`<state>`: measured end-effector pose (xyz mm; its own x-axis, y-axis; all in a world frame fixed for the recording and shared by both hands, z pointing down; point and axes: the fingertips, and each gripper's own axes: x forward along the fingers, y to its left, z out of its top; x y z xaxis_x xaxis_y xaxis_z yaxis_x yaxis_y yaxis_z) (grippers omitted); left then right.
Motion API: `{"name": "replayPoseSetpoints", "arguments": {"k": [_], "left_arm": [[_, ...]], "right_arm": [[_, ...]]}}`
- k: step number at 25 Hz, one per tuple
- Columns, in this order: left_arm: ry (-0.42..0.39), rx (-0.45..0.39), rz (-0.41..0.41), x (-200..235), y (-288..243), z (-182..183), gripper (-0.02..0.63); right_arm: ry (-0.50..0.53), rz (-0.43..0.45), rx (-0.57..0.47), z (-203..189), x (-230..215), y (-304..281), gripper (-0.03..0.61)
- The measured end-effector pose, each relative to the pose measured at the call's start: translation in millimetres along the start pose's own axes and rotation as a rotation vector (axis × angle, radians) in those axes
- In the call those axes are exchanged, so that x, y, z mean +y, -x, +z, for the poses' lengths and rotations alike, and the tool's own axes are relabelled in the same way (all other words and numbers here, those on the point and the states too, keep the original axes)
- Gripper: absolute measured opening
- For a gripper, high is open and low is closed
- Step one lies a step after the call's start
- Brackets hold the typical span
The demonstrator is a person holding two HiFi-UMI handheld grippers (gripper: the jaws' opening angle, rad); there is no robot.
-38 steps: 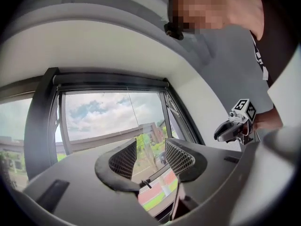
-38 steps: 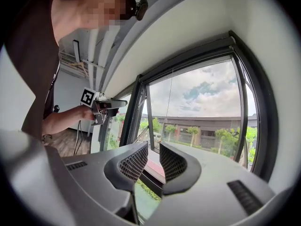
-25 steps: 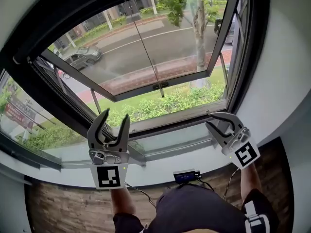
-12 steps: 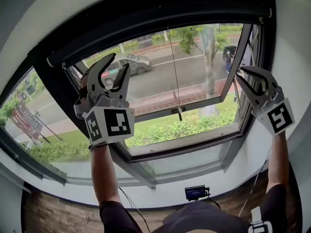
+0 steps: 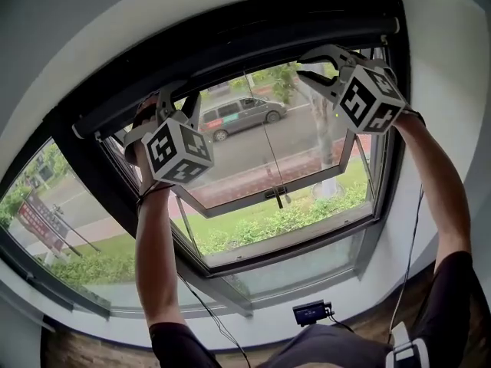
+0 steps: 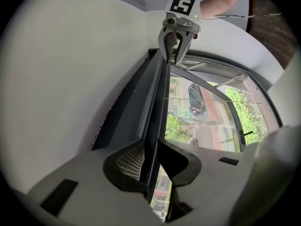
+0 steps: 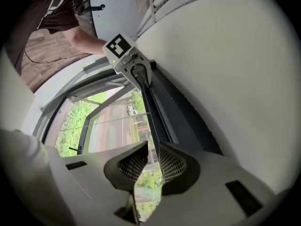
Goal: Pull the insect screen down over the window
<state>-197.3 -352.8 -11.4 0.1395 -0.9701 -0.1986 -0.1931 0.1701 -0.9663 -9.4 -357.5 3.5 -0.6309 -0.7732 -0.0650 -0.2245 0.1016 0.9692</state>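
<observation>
The insect screen's dark pull bar [image 5: 238, 67] lies rolled up along the top of the window frame. My left gripper [image 5: 182, 96] is raised to the bar's left part. Seen from the left gripper view, the bar [image 6: 157, 107] runs between my left gripper's [image 6: 151, 147] closing jaws and fills the space between the pads. My right gripper [image 5: 303, 65] is up at the bar's right part. In the right gripper view the bar [image 7: 149, 112] reaches the tips of the right gripper [image 7: 153, 149], and greenery shows through the gap between its pads.
Below the bar an open window sash [image 5: 337, 171] tilts outward, with a handle [image 5: 275, 194] and a thin cord [image 5: 265, 144] hanging before it. A car [image 5: 242, 116] stands on the street outside. A small device [image 5: 310, 311] with cables sits under the sill. White wall surrounds the frame.
Both grippers have risen from sill height to the top of the window. The left jaws have narrowed around the pull bar. The right jaws keep the same gap.
</observation>
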Motion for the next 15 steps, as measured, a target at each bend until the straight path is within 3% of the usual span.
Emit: {"name": "replayPoseSetpoints", "arguments": {"k": [10, 15], "left_arm": [[-0.028, 0.042, -0.025, -11, -14, 17, 0.092], [-0.053, 0.066, -0.016, -10, -21, 20, 0.052]], "right_arm": [[0.033, 0.012, 0.023, -10, -15, -24, 0.060], [0.050, 0.034, 0.031, -12, -15, -27, 0.060]]}}
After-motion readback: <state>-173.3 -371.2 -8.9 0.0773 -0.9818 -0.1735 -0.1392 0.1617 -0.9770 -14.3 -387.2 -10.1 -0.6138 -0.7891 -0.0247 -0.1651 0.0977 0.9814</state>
